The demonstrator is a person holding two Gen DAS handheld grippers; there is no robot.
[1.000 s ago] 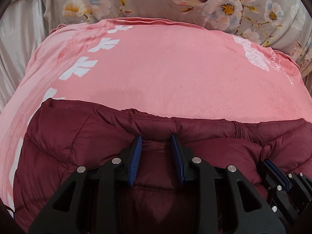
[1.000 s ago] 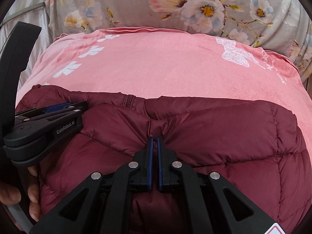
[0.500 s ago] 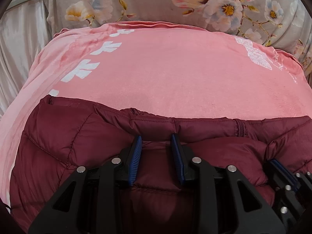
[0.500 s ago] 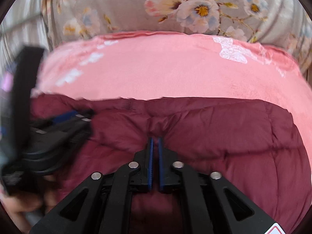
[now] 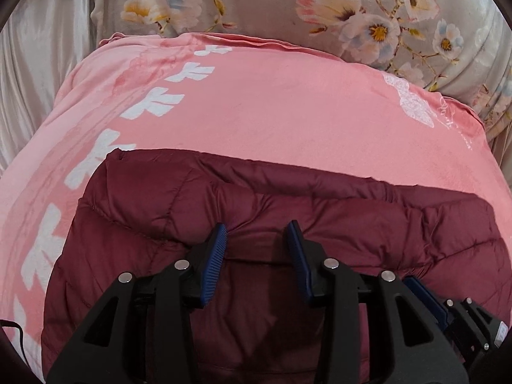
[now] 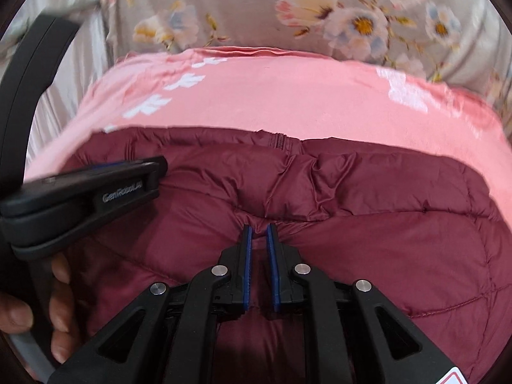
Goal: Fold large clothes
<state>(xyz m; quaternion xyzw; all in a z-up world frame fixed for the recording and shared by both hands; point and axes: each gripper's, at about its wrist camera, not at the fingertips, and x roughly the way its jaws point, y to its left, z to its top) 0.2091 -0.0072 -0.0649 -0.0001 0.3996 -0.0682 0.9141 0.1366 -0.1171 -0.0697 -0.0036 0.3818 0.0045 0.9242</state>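
A dark red quilted puffer jacket (image 5: 352,224) lies folded on a pink blanket (image 5: 272,112); it also fills the lower half of the right wrist view (image 6: 384,240). My left gripper (image 5: 257,228) is open, its blue pads either side of a fold at the jacket's top layer. My right gripper (image 6: 258,228) has its pads slightly parted around a pinch of jacket fabric. The left gripper's body shows at the left of the right wrist view (image 6: 96,188), resting on the jacket. A zipper end (image 6: 277,140) shows at the jacket's far edge.
The pink blanket with white leaf prints (image 5: 153,102) covers the bed. A grey floral cover (image 5: 352,16) lies behind it. Pale satin fabric (image 5: 38,73) hangs at the left. A hand (image 6: 19,316) holds the left gripper's handle.
Both grippers and the jacket's top fold moved toward me, leaving more pink blanket showing beyond. The right gripper's pads have parted slightly. The left gripper stays open.
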